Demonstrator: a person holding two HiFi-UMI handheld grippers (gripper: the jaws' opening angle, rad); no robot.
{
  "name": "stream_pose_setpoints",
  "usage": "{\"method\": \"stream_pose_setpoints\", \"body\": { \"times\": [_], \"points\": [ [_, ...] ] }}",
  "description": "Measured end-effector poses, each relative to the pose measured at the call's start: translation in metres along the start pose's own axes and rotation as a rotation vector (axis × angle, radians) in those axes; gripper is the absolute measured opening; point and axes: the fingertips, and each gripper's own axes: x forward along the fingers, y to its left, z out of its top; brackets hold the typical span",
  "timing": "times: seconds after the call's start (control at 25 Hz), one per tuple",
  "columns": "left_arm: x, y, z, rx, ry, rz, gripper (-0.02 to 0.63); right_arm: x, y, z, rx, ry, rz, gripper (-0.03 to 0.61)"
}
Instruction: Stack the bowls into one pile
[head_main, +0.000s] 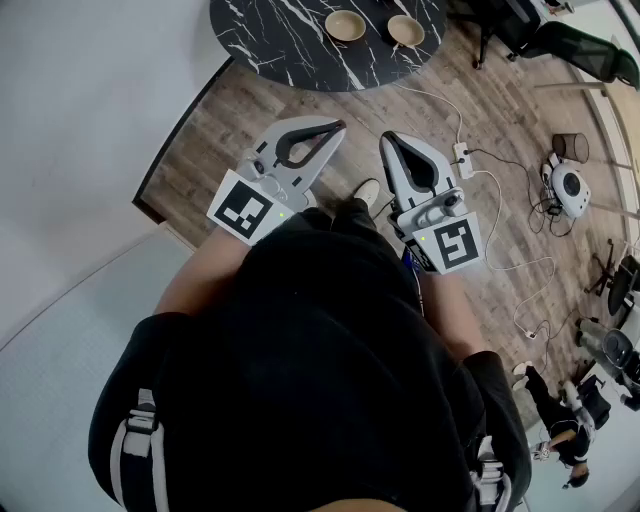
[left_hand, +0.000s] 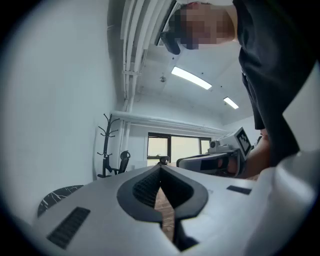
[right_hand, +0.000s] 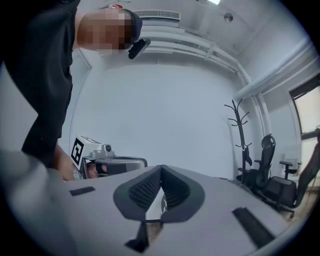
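While the right gripper (head_main: 386, 140) hangs closed, bowls (head_main: 345, 25) lie well beyond.

You are looking at two tan bowls sitting upright, mouths up, on the dark marbled table (head_main: 290, 40), well ahead of both pairs of jaws. The left bowl (head_main: 345, 25) is lying almost straight beyond the tips of your left gripper (head_main: 338, 127), and the right bowl (head_main: 406, 30) is lying beyond your right gripper (head_main: 386, 138). They are standing near each other but apart, not yet stacked.
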Motion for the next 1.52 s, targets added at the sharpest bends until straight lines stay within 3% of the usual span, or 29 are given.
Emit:
{"method": "stream_pose_setpoints", "body": {
  "times": [0.32,0.6,1.04,1.52],
  "points": [
    [-0.026,0.001,0.014,0.006,-0.042,0.006,0.003,0.012,0.026,0.001,-0.042,0.039,-0.015,0.003],
    [-0.039,0.000,0.023,0.029,-0.065,0.008,0.003,0.015,0.045,0.004,-0.025,0.043,0.031,0.003],
    [-0.046,0.002,0.020,0.026,-0.077,-0.018,0.003,0.015,0.056,-0.005,-0.036,0.071,0.021,0.003],
    [0.000,0.004,0.020,0.058,-0.072,0.007,0.003,0.016,-0.001,-0.012,-0.026,0.054,0.068,0.003]
  ]
}}
